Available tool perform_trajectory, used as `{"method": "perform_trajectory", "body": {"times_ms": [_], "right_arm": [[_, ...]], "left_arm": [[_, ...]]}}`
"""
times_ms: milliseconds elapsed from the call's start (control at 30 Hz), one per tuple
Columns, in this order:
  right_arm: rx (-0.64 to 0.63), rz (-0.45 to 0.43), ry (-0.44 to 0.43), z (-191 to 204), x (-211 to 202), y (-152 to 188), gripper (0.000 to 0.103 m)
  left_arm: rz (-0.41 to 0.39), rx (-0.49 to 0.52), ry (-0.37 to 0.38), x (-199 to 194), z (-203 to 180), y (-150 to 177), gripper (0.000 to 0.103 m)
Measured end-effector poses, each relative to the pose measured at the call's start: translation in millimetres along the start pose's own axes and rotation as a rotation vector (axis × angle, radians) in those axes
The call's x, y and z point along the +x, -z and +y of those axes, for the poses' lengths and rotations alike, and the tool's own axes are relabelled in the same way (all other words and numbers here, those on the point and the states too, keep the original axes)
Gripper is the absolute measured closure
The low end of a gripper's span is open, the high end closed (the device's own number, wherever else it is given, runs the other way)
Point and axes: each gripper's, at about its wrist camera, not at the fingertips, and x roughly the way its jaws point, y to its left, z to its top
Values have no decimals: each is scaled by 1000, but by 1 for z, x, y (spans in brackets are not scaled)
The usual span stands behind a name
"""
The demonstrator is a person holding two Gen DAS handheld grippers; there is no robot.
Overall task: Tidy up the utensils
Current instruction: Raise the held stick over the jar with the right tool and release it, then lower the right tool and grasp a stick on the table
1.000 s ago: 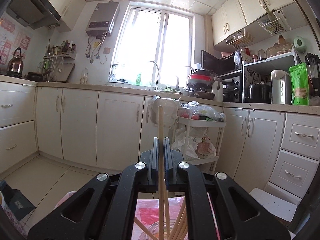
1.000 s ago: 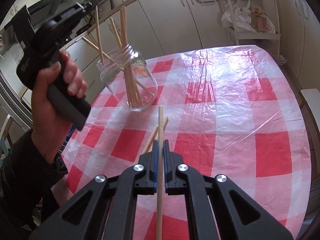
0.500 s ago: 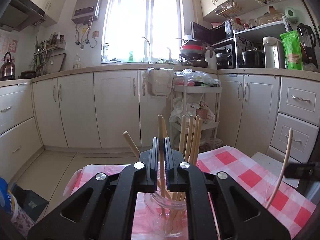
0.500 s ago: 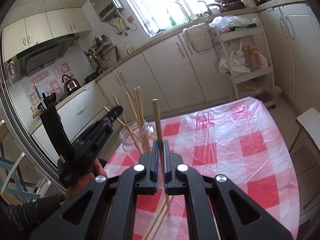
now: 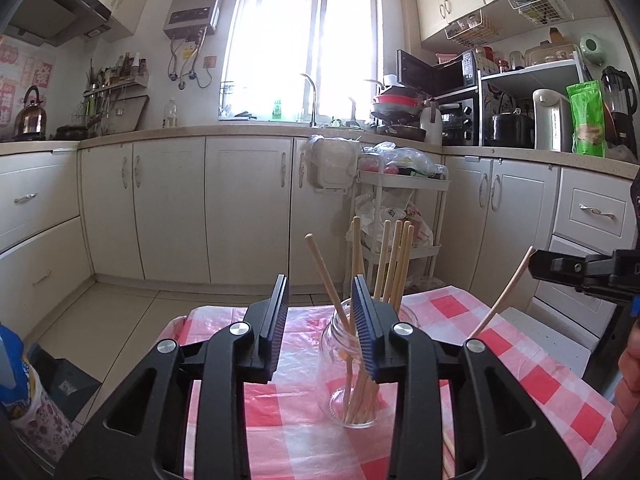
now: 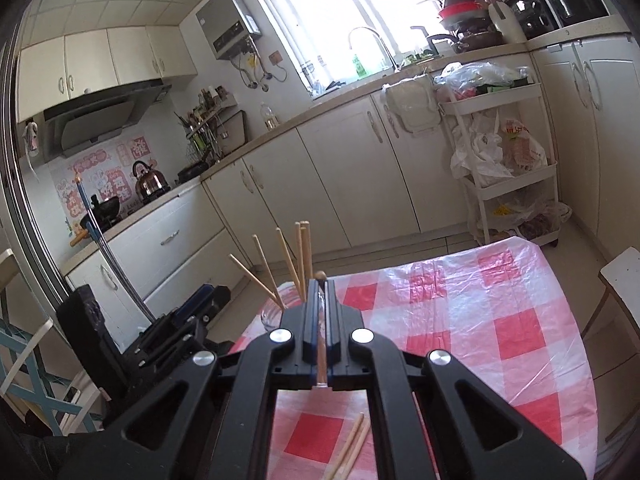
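A clear glass jar (image 5: pixel 352 376) stands on the red-and-white checked tablecloth (image 5: pixel 532 360) with several wooden chopsticks (image 5: pixel 394 264) upright in it. My left gripper (image 5: pixel 319 304) is open and empty just behind the jar, its right finger in front of the jar's mouth. My right gripper (image 6: pixel 320 304) is shut on one wooden chopstick (image 6: pixel 321 340), held near the jar, whose chopsticks (image 6: pixel 304 252) rise just beyond its fingertips. That held chopstick also shows in the left wrist view (image 5: pixel 502 296). Two loose chopsticks (image 6: pixel 350 446) lie on the cloth below the right gripper.
White kitchen cabinets (image 5: pixel 240 208) and a white trolley (image 5: pixel 400 216) with bags stand beyond the table. A white stool (image 6: pixel 624 276) is at the table's right side. A chair (image 6: pixel 28 376) is at the left.
My left gripper has opened and let its chopstick go into the jar. My right gripper has lifted its chopstick off the table and carried it up towards the jar.
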Motion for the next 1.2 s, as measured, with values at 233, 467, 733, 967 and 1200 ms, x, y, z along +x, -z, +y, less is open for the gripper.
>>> {"method": "perform_trajectory", "body": {"times_ms": [233,467,733,967,1200], "right_arm": [[-5,43,69,-10,18,18,71],[-101,18,94,5,21,12,103],[-69,250,-21,6,25,8,100],[-117,567,91,-4,-21,88,57],[-219,685,197,5,-51,142,74]], "left_arm": [[54,-27,-8,2,10,17,71],[55,-41,-4,-3,12,19,71],[106,-47,-11,-21,27,30,60],[140,-67,-1,-39,33,43,51],[164,-81,24,-50,22,44,48]]}}
